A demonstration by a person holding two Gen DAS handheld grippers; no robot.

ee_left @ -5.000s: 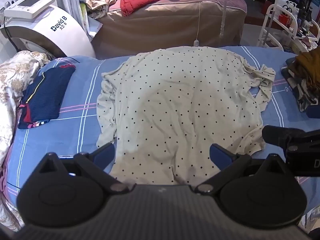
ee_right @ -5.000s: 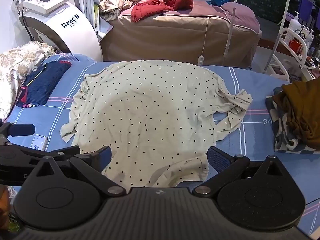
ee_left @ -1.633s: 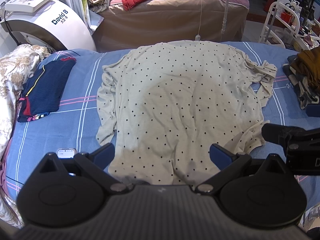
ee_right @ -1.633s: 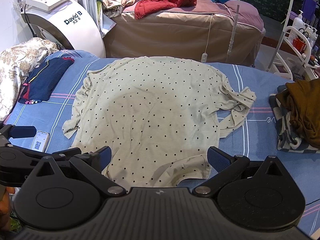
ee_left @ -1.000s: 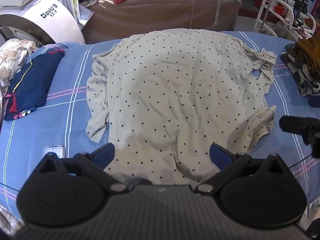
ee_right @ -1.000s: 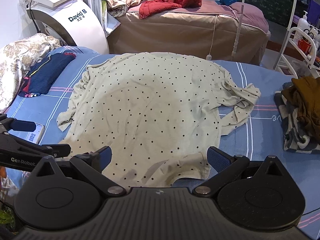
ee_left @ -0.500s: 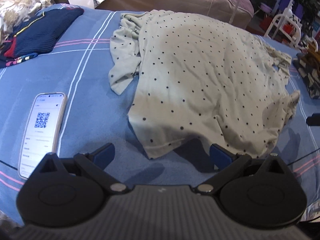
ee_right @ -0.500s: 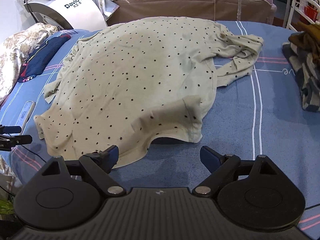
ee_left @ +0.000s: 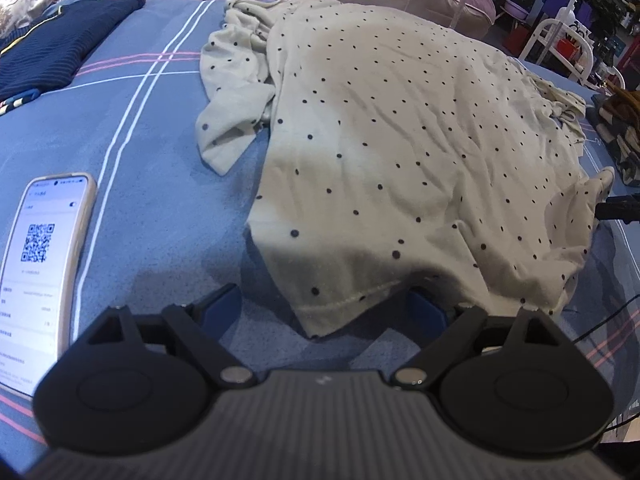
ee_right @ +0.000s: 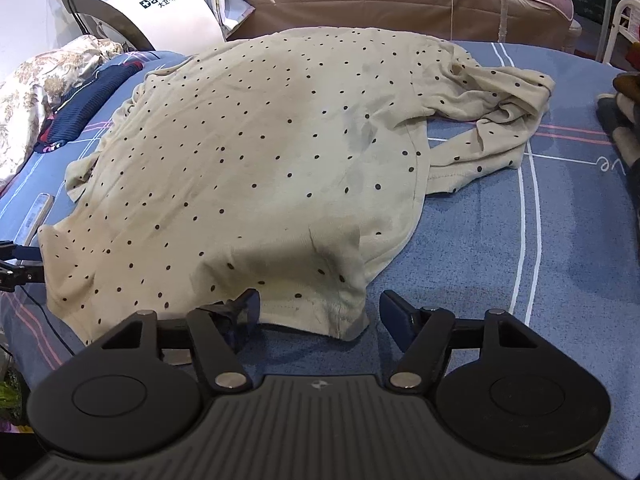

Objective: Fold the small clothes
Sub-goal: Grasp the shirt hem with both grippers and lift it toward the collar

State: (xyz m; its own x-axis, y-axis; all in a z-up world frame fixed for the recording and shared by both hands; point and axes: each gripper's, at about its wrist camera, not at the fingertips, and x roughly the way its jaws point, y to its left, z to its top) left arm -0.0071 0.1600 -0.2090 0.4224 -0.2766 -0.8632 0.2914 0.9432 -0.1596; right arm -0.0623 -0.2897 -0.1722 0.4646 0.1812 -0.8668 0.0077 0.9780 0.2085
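A cream shirt with dark polka dots (ee_left: 400, 152) lies spread on the blue striped bed sheet (ee_left: 160, 184); it also shows in the right wrist view (ee_right: 260, 168). My left gripper (ee_left: 324, 310) is open, low at the shirt's near left hem corner, which lies between its jaws. My right gripper (ee_right: 320, 314) is open at the near right hem corner, with the hem edge between its jaws. The right gripper's tip shows at the far right of the left wrist view (ee_left: 618, 208).
A phone (ee_left: 44, 264) with a QR code lies on the sheet left of the left gripper. A folded navy garment (ee_left: 60, 48) lies far left. A pile of brown and striped clothes (ee_left: 620, 132) sits at the right. A white machine (ee_right: 132, 4) and a brown couch (ee_right: 400, 0) stand behind.
Both grippers have dropped low and moved forward to the shirt's near hem, the left to the left corner, the right to the right corner. The right jaws have narrowed a little.
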